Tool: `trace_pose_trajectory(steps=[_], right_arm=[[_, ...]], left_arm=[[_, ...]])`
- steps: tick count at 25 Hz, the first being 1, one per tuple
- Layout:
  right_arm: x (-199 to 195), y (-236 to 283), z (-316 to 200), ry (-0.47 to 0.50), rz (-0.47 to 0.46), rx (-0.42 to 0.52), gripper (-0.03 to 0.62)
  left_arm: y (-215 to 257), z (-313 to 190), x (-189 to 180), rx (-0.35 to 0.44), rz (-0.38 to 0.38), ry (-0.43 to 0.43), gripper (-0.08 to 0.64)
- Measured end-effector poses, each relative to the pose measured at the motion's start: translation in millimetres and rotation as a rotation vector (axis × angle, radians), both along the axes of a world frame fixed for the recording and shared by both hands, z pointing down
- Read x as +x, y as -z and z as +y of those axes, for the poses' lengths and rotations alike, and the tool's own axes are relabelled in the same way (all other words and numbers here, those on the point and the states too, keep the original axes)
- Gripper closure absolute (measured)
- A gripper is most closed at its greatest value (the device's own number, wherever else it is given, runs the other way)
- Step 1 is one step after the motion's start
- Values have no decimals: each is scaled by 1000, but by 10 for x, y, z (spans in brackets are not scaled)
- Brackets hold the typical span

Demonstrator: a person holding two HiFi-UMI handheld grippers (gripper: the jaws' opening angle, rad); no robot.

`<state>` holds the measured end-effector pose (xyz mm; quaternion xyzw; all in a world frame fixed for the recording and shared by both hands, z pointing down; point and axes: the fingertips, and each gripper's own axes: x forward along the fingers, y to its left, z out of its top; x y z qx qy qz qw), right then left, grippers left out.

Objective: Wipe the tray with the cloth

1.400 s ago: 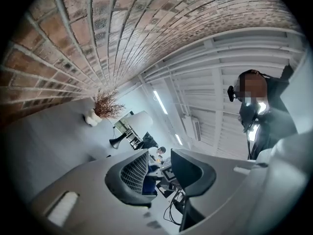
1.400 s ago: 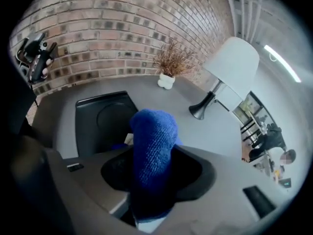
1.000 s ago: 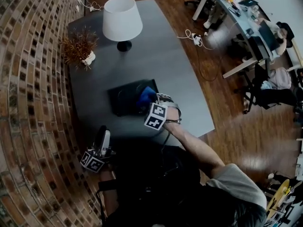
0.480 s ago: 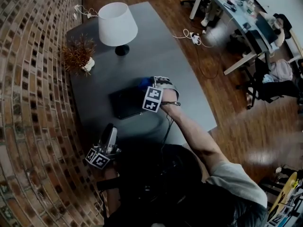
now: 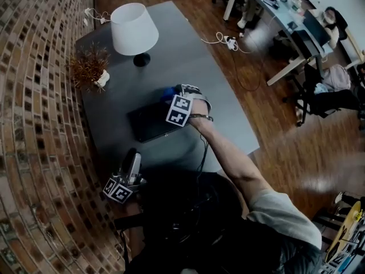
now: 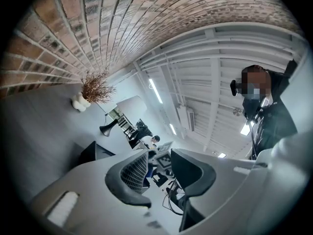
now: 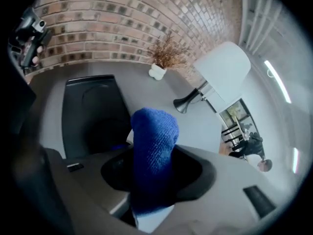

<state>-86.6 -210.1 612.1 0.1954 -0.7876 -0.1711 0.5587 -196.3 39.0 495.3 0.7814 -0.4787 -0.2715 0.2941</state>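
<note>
The black tray (image 5: 147, 123) lies on the grey table (image 5: 182, 50). My right gripper (image 5: 174, 97) is shut on a blue cloth (image 5: 170, 91) at the tray's far right corner. In the right gripper view the cloth (image 7: 154, 136) sticks out between the jaws of the right gripper (image 7: 154, 173), with the tray (image 7: 90, 109) to its left. My left gripper (image 5: 130, 167) rests at the table's near left edge, away from the tray. In its own view the left gripper (image 6: 159, 166) is shut with nothing between its jaws.
A white lamp (image 5: 133, 29) and a dried plant in a small white vase (image 5: 89, 67) stand at the table's far end, beside the brick wall (image 5: 34, 124). A power strip with cable (image 5: 227, 41) lies on the wooden floor. Desks and chairs stand at the right.
My right gripper has carried the cloth from over the tray's right part away from me, toward the lamp, to the tray's far right corner. The left gripper has stayed put.
</note>
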Motion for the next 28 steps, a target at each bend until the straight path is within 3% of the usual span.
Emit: trace_pose_trajectory(steps=[3,9,11,13,15,18,20,22,25,28], right_arm=[[37,-63,8,38,0,-1,399],[361,-132,980,159,66,10,402],[532,-193,1329,172,76,-56,402],[730,-293,1599,140,54,-198,402],[952,-357,1634,19,-49,-354,402],[1193,-257,1281,-252,-379,-524,402],[1319,-121,899,-431,-611,-565,402],[1454,-118,532,-572,-752,-541,402],[1406,-223,188,-657,-842,-550,402],[965,-310,-51,-611,-944,-639,402]], left_arm=[[26,38,29,-2,-10,-1,426],[-125,15,-77,-68,-21,37,426],[-219,-76,-134,-105,-41,67,426],[-322,-191,-212,-149,-78,102,411],[-419,-327,-299,-191,-122,136,390],[-576,-529,-412,-249,-190,168,357],[-635,-653,-457,-282,-241,181,341],[-708,-742,-503,-322,-294,202,337],[-887,-822,-508,-396,-345,218,337],[-1017,-905,-403,-442,-373,191,337]])
